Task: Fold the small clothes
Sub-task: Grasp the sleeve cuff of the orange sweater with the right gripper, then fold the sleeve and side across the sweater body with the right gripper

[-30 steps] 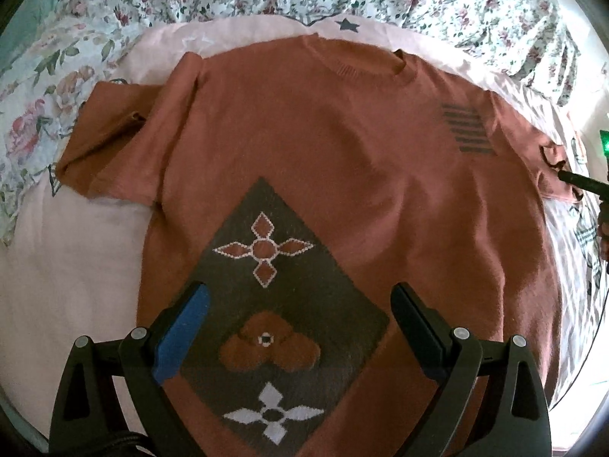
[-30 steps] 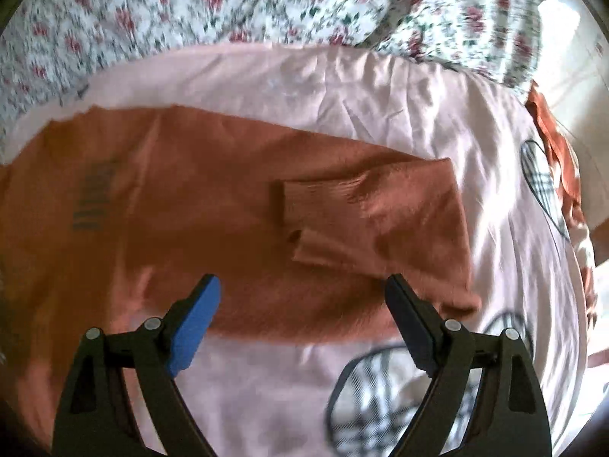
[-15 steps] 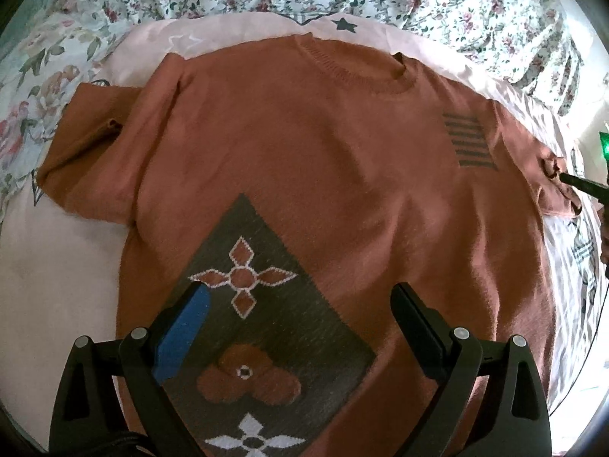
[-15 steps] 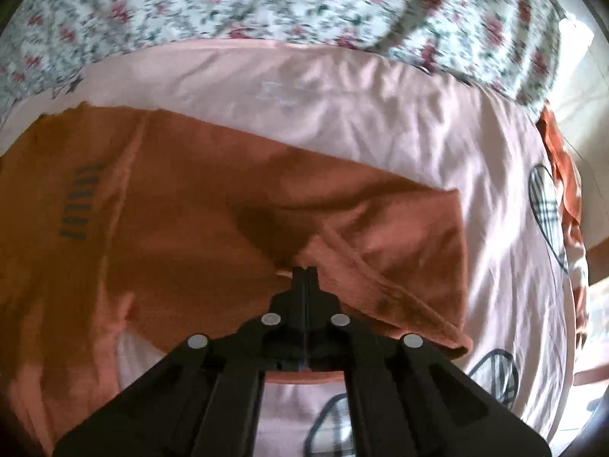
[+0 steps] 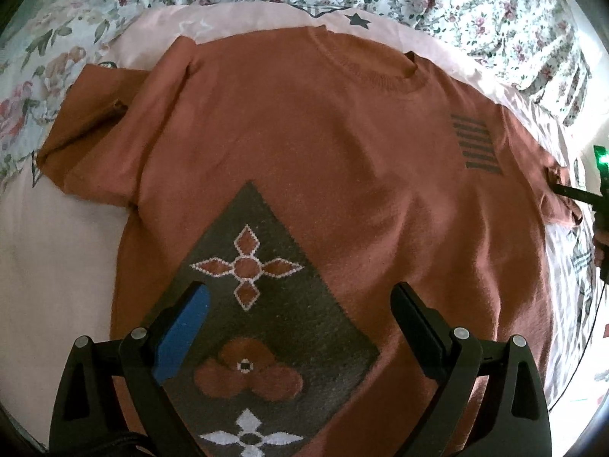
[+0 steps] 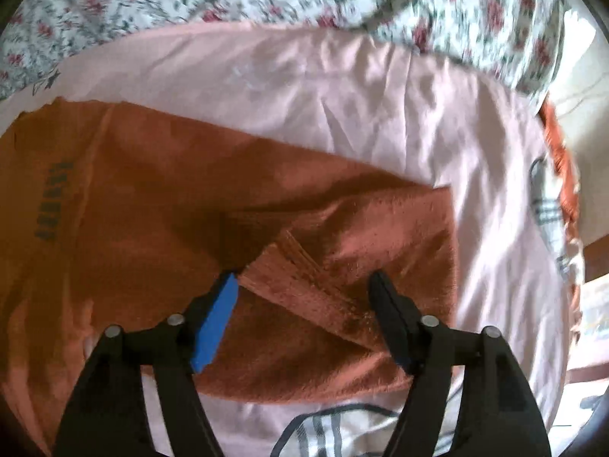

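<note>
Left gripper (image 5: 298,306): fingers spread wide, holding nothing. One finger carries a blue pad (image 5: 182,337); the other is black. The fingers hover over the lower front of the sweater (image 5: 323,144), astride a dark grey diamond panel (image 5: 266,327).

Right gripper (image 6: 304,295): fingers set wide apart, nothing gripped. The blue-padded finger (image 6: 215,321) stands at the ribbed cuff (image 6: 300,278) of the right sleeve (image 6: 342,259); whether it touches the fabric cannot be told. The sleeve is folded back on itself, so the cuff lies on top of the sleeve cloth, pointing toward the body of the garment.

Sweater: rust-orange knit, short-sleeved, laid flat and front up on a pale pink sheet (image 5: 57,266) on the bed. The ribbed crew neck (image 5: 373,72) points toward the far edge of the bed. The diamond panel shows an orange four-petal cross outlined in white, an orange flower below it, and a white flower at the bottom point. A block of dark horizontal stripes (image 5: 477,146) sits on the chest near the right shoulder. The left sleeve (image 5: 95,133) extends sideways, slightly creased.

A floral bedcover (image 5: 456,11) lies beyond the far edge of the pink sheet. A plaid heart print (image 6: 327,434) marks the sheet near the right gripper.
</note>
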Tool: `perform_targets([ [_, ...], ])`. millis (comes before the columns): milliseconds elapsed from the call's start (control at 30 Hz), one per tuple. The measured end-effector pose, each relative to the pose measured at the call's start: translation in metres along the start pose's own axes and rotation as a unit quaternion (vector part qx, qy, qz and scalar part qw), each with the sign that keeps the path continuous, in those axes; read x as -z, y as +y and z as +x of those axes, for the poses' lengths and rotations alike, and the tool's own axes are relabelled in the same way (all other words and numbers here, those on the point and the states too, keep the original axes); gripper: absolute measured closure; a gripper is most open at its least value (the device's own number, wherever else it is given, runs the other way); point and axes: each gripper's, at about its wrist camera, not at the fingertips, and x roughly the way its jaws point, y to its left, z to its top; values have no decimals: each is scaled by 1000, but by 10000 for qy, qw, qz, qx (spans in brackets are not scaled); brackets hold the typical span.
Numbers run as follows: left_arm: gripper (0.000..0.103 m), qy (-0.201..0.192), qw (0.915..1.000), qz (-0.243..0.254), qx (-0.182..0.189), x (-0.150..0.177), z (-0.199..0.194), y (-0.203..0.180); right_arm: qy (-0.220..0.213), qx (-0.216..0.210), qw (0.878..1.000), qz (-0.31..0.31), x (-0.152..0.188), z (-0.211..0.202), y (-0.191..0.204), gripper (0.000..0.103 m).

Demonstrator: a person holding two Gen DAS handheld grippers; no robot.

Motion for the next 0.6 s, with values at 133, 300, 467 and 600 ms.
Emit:
perform_targets([
  [133, 7, -6, 10000, 17, 20, -1, 3, -1, -149, -134, 9996, 222, 2, -15, 12, 90],
  [300, 7, 13, 9999, -82, 140, -3, 8, -1, -738, -1386, 9825, 1004, -4, -53, 56, 91],
  [467, 7, -112, 9997, -78, 193, -3, 2, 2, -888, -2996, 9401, 1363, -13, -59, 147, 91],
  [600, 7, -186, 9995, -161, 216, 0, -4, 14, -587, -3641, 9239, 1018, -24, -45, 249, 91],
])
